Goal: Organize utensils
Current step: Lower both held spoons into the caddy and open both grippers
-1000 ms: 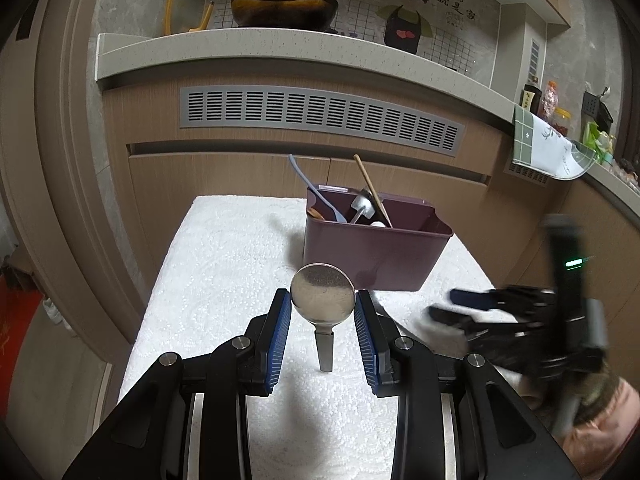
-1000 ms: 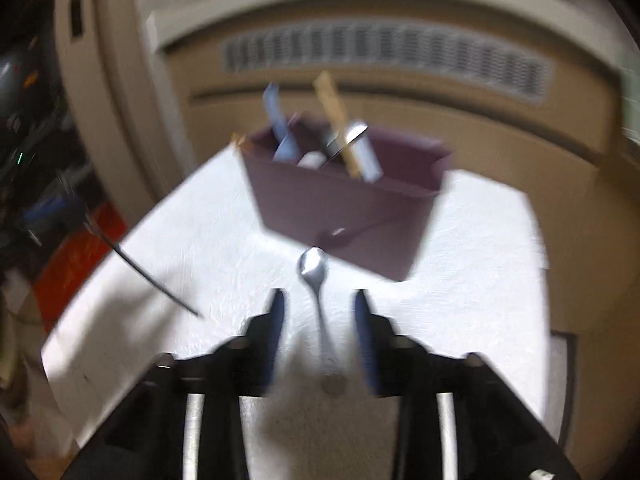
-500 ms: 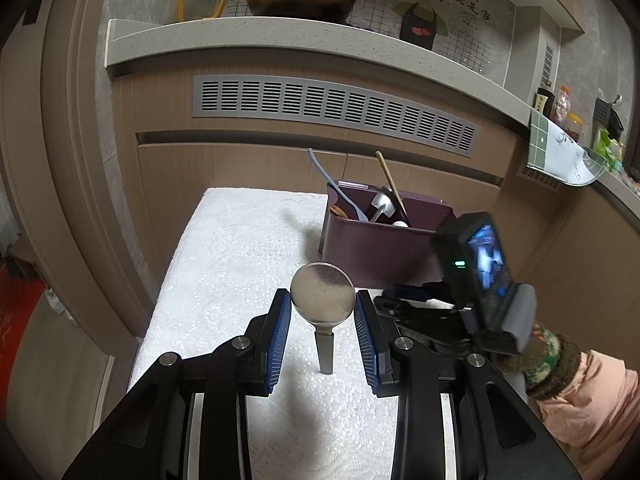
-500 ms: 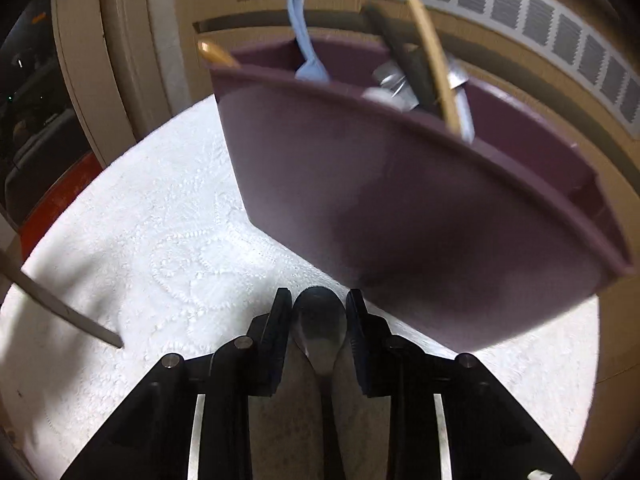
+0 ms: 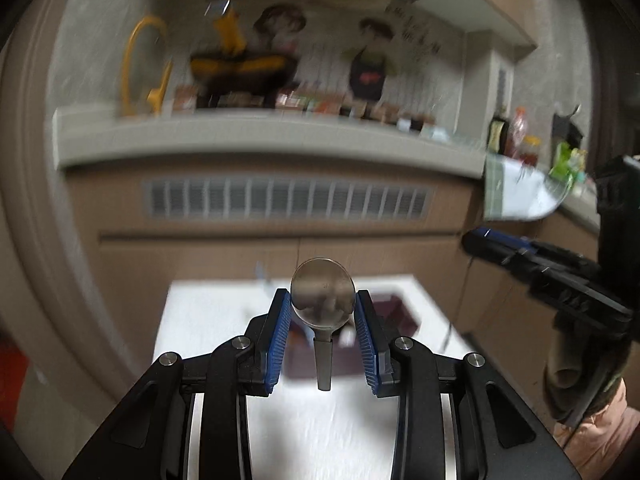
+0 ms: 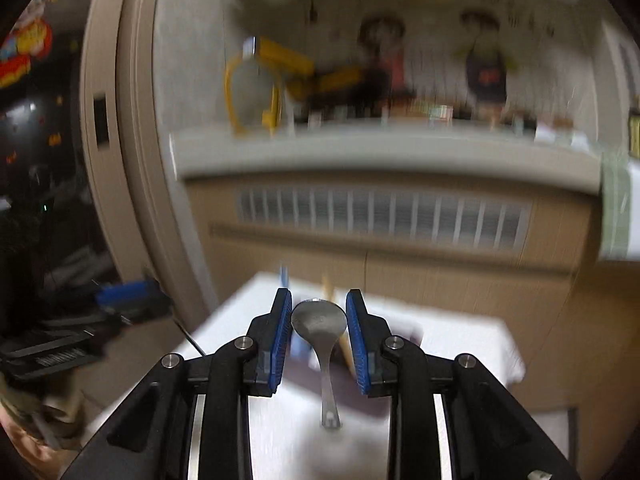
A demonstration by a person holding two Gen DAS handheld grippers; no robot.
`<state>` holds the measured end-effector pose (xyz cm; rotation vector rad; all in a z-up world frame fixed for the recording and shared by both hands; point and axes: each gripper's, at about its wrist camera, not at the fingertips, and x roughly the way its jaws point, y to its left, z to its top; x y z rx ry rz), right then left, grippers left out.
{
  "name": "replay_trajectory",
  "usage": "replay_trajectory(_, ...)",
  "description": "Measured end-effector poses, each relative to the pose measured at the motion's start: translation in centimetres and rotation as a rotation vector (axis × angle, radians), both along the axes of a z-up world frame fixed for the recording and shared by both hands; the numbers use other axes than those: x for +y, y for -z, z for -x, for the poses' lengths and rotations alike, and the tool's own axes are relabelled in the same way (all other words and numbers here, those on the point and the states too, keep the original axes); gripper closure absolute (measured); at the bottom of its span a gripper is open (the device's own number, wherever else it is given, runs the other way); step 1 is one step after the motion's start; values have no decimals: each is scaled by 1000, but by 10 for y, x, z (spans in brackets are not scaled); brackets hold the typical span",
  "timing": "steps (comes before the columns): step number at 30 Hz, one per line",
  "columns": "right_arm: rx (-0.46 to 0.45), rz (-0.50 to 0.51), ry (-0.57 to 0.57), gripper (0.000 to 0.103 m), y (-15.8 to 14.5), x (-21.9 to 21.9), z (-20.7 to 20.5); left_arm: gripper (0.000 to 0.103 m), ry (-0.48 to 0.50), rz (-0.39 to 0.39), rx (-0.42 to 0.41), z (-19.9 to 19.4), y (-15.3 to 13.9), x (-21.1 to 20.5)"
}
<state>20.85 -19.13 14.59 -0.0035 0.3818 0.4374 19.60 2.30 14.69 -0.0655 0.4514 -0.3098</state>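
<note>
Left wrist view: left gripper [image 5: 322, 308] closed on a round steel spoon [image 5: 322, 298] by the bowl edges, handle hanging toward the camera, raised above the purple bin [image 5: 394, 314] on the white cloth [image 5: 320, 420]. Narrow edge grip; liable to pivot or slip on a jolt. Right gripper [image 5: 536, 272] close at right; collision possible.

Right wrist view: right gripper [image 6: 319, 320] pinching a second spoon [image 6: 320, 322] at the bowl, handle drooping over the bin [image 6: 400, 334]. Heavy blur; risks dropping short onto the cloth.

Purple bin [image 5: 394, 312] mostly hidden behind left gripper [image 5: 323, 320] and its round ladle [image 5: 322, 293]; bin contents blurred, perhaps utensil handles. Countertop clutter above bin unreadable.
</note>
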Motion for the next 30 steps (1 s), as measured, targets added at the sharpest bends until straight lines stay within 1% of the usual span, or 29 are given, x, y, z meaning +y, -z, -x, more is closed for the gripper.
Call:
replay_trajectory(1,-27,-2,6,78,-16,-1,-1,69,9,5,-24,-8,-13,-1)
replay_trajectory(3,-82,-2,29,78,-45,-4,-6,69,12,1,-65,-19,-29,-4)
replay_trajectory(5,-102,6,47,77,-59,2,-19,69,16,-10,-89,-35,-39,-9)
replay_trajectory(7,-91,-1,61,77,-61,-1,-38,69,25,-10,-84,-50,-40,-12)
replay_trajectory(9,-65,-3,67,77,-55,-4,-53,69,37,-11,-63,-65,-35,-16)
replay_trajectory(12,-11,-6,83,77,-34,-9,-81,69,47,-22,-27,-81,-22,-19)
replay_trajectory(17,102,-1,84,77,16,-6,-109,69,73,-4,87,-111,22,-23)
replay_trajectory(19,146,1,82,77,38,-4,-115,67,93,-1,147,-122,42,-27)
replay_trajectory(20,184,-6,75,76,50,-5,-120,65,105,5,194,-130,53,-28)
replay_trajectory(21,225,-18,70,76,61,-7,-125,60,109,10,218,-133,60,-30)
replay_trajectory(22,263,-32,63,74,71,-8,-130,57,107,18,245,-138,69,-30)
replay_trajectory(24,334,-68,58,69,85,-14,-136,57,93,33,251,-137,75,-27)
replay_trajectory(26,344,-74,77,64,91,-17,-129,53,82,44,230,-128,72,-23)
replay_trajectory(27,333,-65,88,58,90,-18,-123,47,73,40,209,-118,69,-22)
replay_trajectory(28,312,-52,103,49,89,-19,-114,42,64,35,192,-109,68,-21)
replay_trajectory(29,291,-43,115,38,87,-19,-104,39,47,27,168,-96,67,-20)
replay_trajectory(30,266,-38,132,32,85,-20,-93,34,32,19,151,-85,66,-19)
